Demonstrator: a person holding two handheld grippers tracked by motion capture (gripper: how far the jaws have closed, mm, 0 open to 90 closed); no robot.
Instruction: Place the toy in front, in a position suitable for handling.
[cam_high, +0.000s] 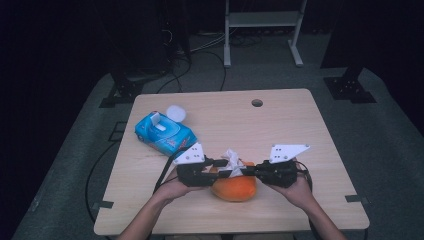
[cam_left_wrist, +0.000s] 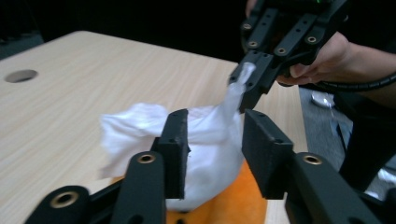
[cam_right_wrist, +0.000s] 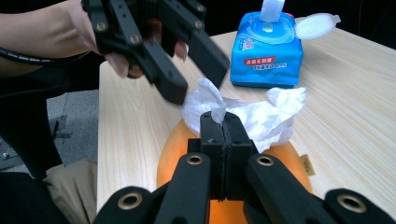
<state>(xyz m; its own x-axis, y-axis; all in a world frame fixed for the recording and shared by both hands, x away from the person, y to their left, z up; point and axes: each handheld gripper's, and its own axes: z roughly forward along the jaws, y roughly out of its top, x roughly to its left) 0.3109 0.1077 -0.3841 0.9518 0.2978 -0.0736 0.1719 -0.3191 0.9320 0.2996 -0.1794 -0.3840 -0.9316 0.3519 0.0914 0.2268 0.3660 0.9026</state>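
Right tongs (cam_right_wrist: 223, 122) clamped on white wipe (cam_right_wrist: 261, 116) atop orange fruit (cam_high: 234, 189); left tongs (cam_left_wrist: 215, 140) parted, straddling the wipe, not pinching.

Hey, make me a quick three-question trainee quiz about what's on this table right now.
1. True or false: the right tool is shut on a corner of the crumpled white wipe.
2. What does the wipe rest on?
A. the light wooden table
B. the rounded orange fruit
C. the blue wet-wipe pack
3. Fill in: the blue wet-wipe pack's round white lid stands ____.

Key
1. True: its jaws are pressed together with a twist of wipe between them.
2. B. The wipe drapes over the top of the fruit, between the left tool and the right one.
3. Open, flipped back, with a wipe sticking up from the slot.
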